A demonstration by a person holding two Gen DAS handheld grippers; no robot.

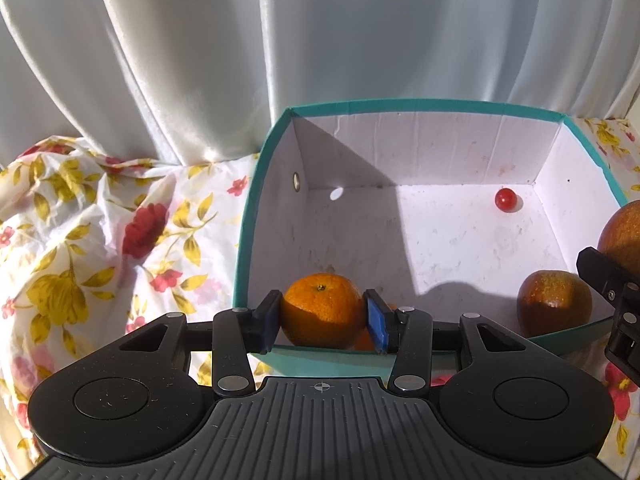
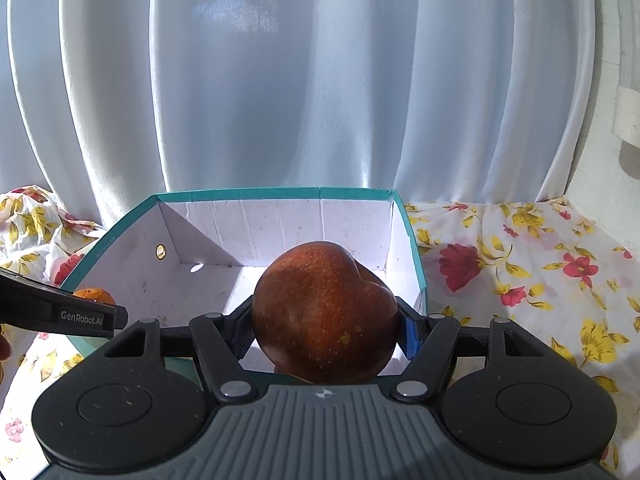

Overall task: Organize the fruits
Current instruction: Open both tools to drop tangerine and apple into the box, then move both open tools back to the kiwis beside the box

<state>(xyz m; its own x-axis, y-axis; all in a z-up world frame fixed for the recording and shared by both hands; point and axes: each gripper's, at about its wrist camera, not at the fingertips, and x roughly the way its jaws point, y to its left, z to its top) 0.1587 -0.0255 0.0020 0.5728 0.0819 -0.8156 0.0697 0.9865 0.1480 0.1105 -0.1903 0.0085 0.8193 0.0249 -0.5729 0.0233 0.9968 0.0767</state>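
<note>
Left gripper [image 1: 324,320] clamped on orange [image 1: 322,310] at box's [image 1: 244,240] 7 o'clock corner, right gripper [image 2: 326,328] clamped on apple [image 2: 324,312] over the 5 o'clock rim, second apple [image 1: 554,302] and cherry tomato [image 1: 505,199] inside.

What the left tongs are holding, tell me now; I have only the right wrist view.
Observer: The left tongs are shut on an orange, with a pad pressing each side, just inside the near wall of the box.
Operator: Report what lies on the box floor behind the apple I am holding.
Observer: A second apple rests on the floor by the near right corner.
</note>
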